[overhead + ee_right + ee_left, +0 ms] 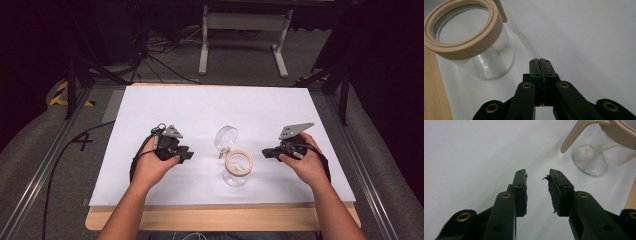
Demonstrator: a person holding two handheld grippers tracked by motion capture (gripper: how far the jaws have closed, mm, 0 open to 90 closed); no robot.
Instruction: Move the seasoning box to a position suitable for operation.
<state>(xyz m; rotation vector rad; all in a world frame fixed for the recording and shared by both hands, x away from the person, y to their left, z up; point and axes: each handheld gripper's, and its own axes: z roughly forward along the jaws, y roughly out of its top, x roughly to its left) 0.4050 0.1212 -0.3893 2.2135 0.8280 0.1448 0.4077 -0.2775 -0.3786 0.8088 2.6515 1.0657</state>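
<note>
Reaching in from the near edge, both forearms lay angled inward over the white table (210,105), each hand wrapped around its tool. The left gripper (186,154) sat low on the surface with its jaws apart and nothing between them, pointing toward the glass jar (237,172). The right gripper (266,153) faced the jar from the other side, jaws pressed together and empty. The jar stood upright between them, its beige ring (239,161) uppermost, its clear lid (226,137) swung open behind.
</note>
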